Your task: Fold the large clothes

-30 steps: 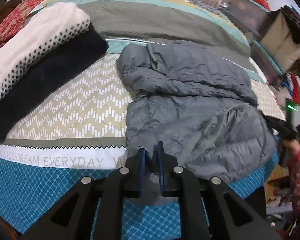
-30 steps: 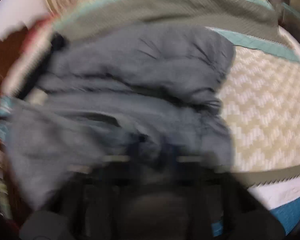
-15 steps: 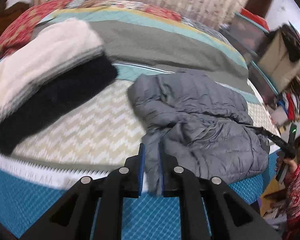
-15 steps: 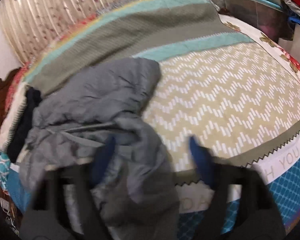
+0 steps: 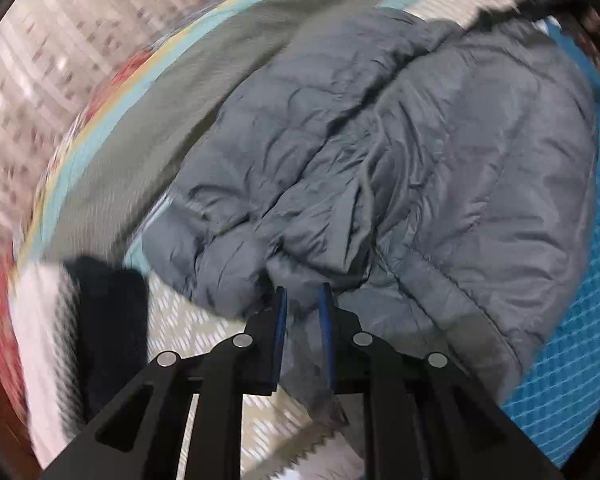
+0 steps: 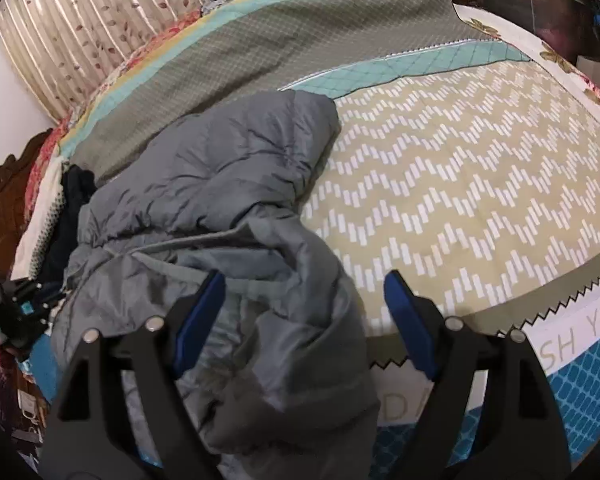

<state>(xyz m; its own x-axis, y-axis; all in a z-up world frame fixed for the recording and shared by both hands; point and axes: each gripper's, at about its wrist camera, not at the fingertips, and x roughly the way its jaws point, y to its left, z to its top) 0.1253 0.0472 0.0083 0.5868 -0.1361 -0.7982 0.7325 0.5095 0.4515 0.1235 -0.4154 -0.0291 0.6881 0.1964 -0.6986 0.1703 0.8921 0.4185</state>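
Lying crumpled on the patterned bed (image 6: 460, 184): grey puffer jacket (image 5: 400, 152). Left tool (image 5: 302, 294) clenching a jacket fold; right tool (image 6: 304, 288) gaping released, hovering over the jacket's near edge.

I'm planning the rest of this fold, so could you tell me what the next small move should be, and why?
Probably carry the pinched edge across the grey puffer jacket and lay it down. The left hand-held gripper is shut on a fold of it, while the right hand-held gripper stands open above the near part, holding nothing, and the jacket lies bunched on the bedspread.
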